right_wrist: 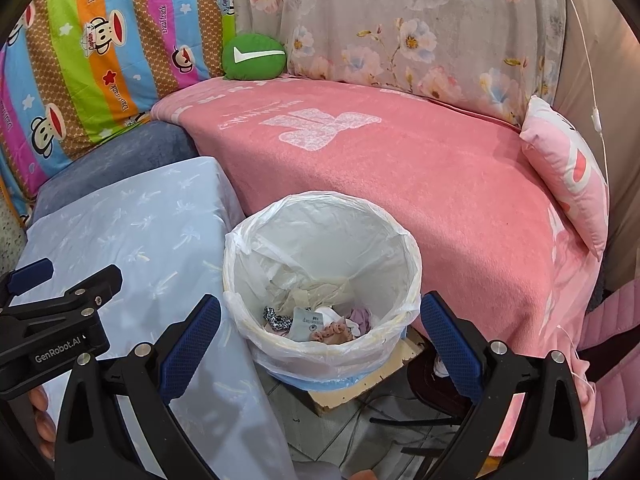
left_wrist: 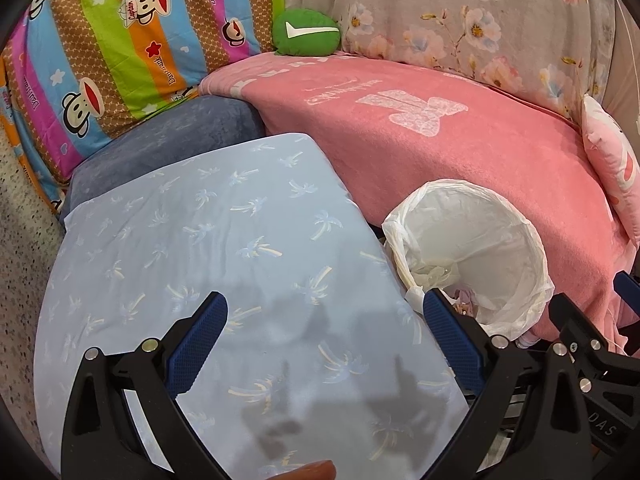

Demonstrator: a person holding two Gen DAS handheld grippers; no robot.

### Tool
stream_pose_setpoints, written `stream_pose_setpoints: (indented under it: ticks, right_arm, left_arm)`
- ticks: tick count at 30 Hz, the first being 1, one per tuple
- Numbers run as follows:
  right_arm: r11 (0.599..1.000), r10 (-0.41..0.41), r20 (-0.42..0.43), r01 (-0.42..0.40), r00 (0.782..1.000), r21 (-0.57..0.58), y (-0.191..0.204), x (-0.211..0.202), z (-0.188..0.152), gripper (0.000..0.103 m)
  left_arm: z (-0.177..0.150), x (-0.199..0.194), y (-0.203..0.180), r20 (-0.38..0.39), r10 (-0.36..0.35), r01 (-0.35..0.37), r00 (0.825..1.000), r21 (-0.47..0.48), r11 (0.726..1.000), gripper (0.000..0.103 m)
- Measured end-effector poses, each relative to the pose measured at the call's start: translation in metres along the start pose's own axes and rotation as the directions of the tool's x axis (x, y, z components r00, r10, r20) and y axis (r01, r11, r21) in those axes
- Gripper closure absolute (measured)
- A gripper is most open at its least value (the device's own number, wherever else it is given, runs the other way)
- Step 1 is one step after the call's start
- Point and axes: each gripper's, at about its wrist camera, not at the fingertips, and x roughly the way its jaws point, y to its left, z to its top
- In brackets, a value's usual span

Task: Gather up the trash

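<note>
A round trash bin with a white plastic liner [right_wrist: 412, 248] stands on the floor between a light blue cushion and a pink blanket; it also shows in the left wrist view [left_wrist: 536, 240]. Several small scraps of trash [right_wrist: 316, 324] lie at its bottom. My right gripper [right_wrist: 320, 320] is open and empty, held above the bin's near rim. My left gripper [left_wrist: 326, 314] is open and empty over the light blue palm-print cushion [left_wrist: 200, 232], left of the bin. The left gripper also shows at the left of the right wrist view [right_wrist: 64, 276].
A pink blanket [right_wrist: 400, 168] covers the seat behind the bin. A green round pillow [right_wrist: 252, 58], a striped monkey-print quilt [right_wrist: 100, 60], a floral cloth [right_wrist: 420, 20] and a pink pillow [right_wrist: 568, 168] lie around. Tiled floor and cables [right_wrist: 360, 428] show below the bin.
</note>
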Motion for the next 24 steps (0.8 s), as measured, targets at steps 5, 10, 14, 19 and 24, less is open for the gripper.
stream_pose_setpoints:
  ticks: [5, 10, 14, 19, 24]
  right_arm:
    - [1.000, -0.001, 0.000, 0.001, 1.000, 0.003, -0.0004, 0.0003, -0.0006, 0.006]
    - [1.000, -0.001, 0.000, 0.001, 1.000, 0.003, -0.0004, 0.0003, -0.0006, 0.006]
    - [1.000, -0.002, 0.000, 0.002, 1.000, 0.003, -0.0004, 0.0003, -0.0004, 0.006]
    - [1.000, -0.005, -0.006, 0.005, 1.000, 0.000, -0.0020, -0.0001, -0.0052, 0.006]
    - [1.000, -0.009, -0.007, 0.009, 1.000, 0.004, -0.0039, -0.0003, -0.0073, 0.006]
  left_arm:
    - [-0.0008, -0.0004, -0.0010, 0.001, 0.004, -0.004, 1.000, 0.006, 1.000, 0.009]
    - [-0.0025, 0.0000, -0.0014, -0.001, 0.012, -0.012, 1.000, 0.004, 1.000, 0.009]
    - [-0.0034, 0.0011, -0.0023, -0.006, 0.017, -0.017, 1.000, 0.006, 1.000, 0.009]
    - [-0.0051, 0.0009, -0.0043, -0.009, 0.023, -0.022, 1.000, 0.009, 1.000, 0.009]
    - [-0.0059, 0.0013, -0.0057, -0.014, 0.024, -0.024, 1.000, 0.015, 1.000, 0.009]
